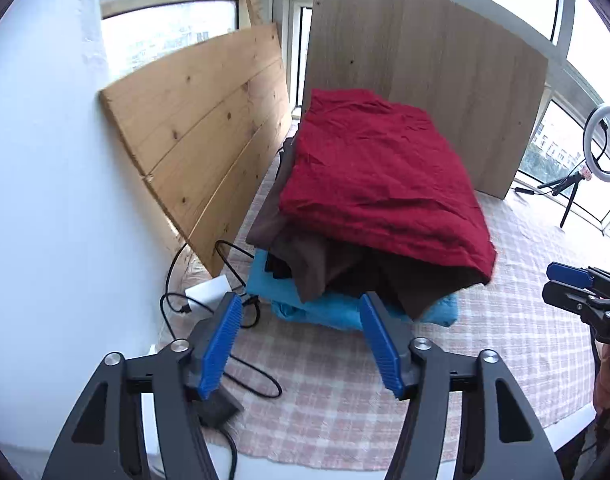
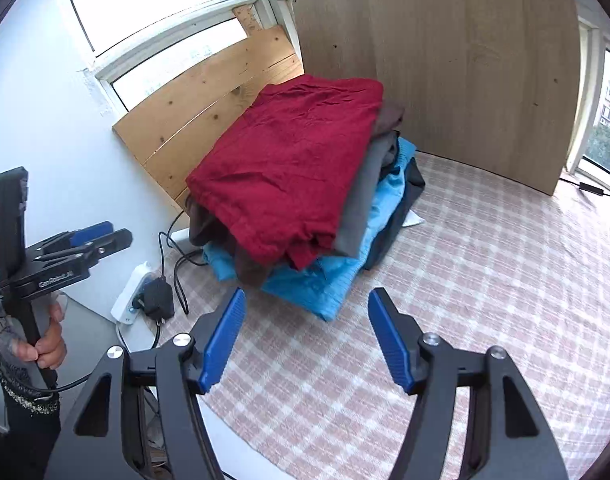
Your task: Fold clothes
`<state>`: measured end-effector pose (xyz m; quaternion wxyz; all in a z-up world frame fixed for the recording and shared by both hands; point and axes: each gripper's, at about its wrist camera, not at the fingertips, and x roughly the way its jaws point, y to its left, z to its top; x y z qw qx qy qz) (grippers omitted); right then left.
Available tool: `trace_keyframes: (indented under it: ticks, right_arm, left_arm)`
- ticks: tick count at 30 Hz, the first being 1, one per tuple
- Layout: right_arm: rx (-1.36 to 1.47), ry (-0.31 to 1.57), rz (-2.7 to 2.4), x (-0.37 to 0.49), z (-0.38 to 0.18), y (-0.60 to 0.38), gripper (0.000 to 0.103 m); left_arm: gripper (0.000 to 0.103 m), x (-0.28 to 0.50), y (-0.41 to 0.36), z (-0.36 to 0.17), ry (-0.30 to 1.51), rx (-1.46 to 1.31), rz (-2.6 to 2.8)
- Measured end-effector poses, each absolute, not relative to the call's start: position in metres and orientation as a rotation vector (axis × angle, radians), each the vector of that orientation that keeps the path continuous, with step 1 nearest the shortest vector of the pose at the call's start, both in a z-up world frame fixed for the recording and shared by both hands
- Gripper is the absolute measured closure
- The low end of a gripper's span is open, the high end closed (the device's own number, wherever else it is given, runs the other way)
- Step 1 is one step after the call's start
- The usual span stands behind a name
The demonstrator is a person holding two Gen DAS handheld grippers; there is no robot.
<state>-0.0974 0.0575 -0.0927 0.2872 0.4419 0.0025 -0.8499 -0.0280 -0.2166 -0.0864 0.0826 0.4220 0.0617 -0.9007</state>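
A stack of folded clothes stands on the checked tablecloth (image 1: 345,384). A folded dark red garment (image 1: 377,176) lies on top, over brown (image 1: 317,264) and bright blue (image 1: 305,304) ones. In the right wrist view the red garment (image 2: 289,168) tops grey (image 2: 361,200), blue (image 2: 333,280) and dark navy (image 2: 401,208) layers. My left gripper (image 1: 301,312) is open and empty, just short of the stack's near edge. My right gripper (image 2: 305,308) is open and empty, close to the blue garment's corner. The right gripper also shows at the edge of the left wrist view (image 1: 577,288).
Two wooden boards (image 1: 209,132) (image 1: 425,72) lean behind the stack against the wall and windows. A white power strip (image 2: 133,296) with a black adapter and cables (image 1: 241,364) lies left of the stack. A ring light on a tripod (image 1: 601,144) stands far right.
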Motion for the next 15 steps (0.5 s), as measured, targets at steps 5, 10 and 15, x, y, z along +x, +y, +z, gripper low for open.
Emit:
trace_keyframes:
  ticks: [5,10,15]
  right_arm:
    - [1.161,0.093,-2.269,-0.047,-0.088,0.103,0.04]
    - [1.113,0.23,-2.34,0.006,-0.087,0.157,0.036]
    - [1.122,0.207,-2.358,0.043,-0.09,0.212,0.028]
  left_arm:
    - [0.026,0.031,-0.154,-0.069,0.233,1.19,-2.665]
    - [0.026,0.077,-0.087,-0.07,0.262,1.206,-2.62]
    - [0.026,0.101,-0.035,-0.077,0.293,1.275,-2.606]
